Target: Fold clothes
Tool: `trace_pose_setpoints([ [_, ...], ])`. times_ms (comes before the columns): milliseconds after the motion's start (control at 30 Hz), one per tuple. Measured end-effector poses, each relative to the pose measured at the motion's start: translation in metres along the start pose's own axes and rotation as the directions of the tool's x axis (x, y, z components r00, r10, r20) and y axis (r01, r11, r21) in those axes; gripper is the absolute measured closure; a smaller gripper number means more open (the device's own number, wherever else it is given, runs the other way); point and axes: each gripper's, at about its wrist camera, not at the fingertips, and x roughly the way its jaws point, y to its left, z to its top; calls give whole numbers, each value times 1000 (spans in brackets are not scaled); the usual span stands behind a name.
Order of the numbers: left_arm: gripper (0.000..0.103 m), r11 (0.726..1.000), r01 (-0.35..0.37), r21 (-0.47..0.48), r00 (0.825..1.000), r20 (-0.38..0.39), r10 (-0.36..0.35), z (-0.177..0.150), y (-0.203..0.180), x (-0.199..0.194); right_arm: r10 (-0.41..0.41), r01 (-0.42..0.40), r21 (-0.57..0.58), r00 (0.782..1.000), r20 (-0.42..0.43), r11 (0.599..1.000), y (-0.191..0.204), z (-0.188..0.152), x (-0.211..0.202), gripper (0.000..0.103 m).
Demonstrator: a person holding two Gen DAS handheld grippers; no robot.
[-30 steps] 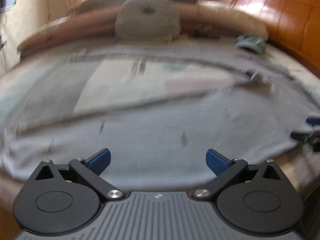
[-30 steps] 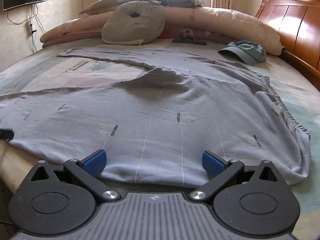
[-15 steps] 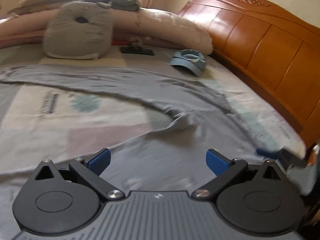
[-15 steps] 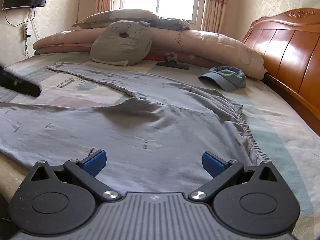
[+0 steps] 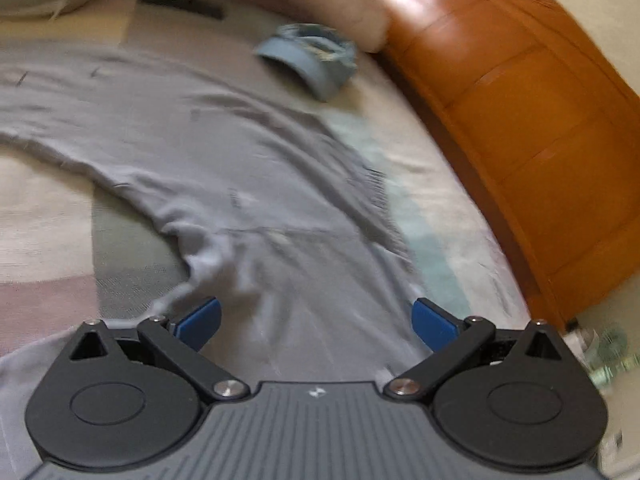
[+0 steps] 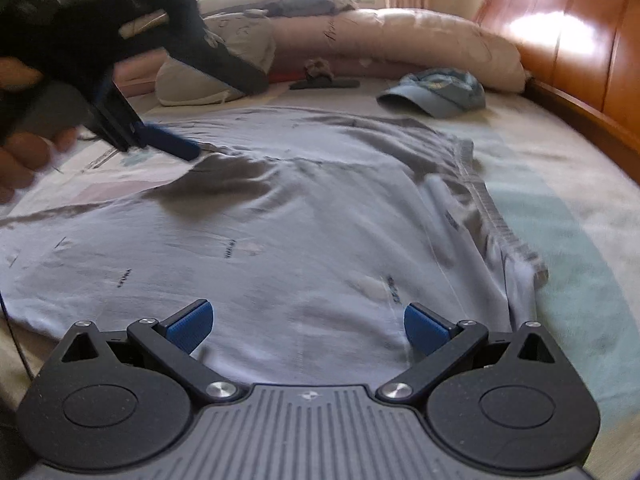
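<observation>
Trousers (image 6: 304,216): grey, spread flat across the bed (image 6: 568,216); waistband (image 6: 492,216) gathered at the right, legs running off left; crotch fold puckered near the middle
Handling: looks light, soft and limp; likely to sag and crease when lifted; the waistband or a leg hem seems the firmest place to pinch
Left hand-held gripper (image 6: 172,145): low over the crotch fold, jaws wide apart, holding nothing; motion-blurred
Right hand-held gripper (image 6: 306,326): at the near edge of the cloth, jaws wide apart, empty
Around: blue cap (image 6: 436,90), pillows (image 6: 384,44), wooden headboard (image 6: 572,40)
</observation>
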Motion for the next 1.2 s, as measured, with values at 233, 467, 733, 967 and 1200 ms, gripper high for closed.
trace_pose_setpoints([
  [233,2,997,-28,-72,999,39,31,18,29,27,32,-33,40,999,24,999,-15,-1,3,0],
  [467,2,996,-83,-44,995,60,85,28,22,15,21,-21,15,999,27,1000,-12,-2,7,0],
  [733,2,1000,-1,22,1000,6,1,14,5,-4,1,0,-14,1000,15,1000,-9,-1,8,0],
  [967,4,985,-165,58,986,15,165,13,7,8,-8,8,-19,1000,-5,1000,-10,3,6,0],
  [1200,3,963,-206,175,978,65,198,3,-12,-21,-10,8,29,995,94,1000,-32,33,-10,0],
])
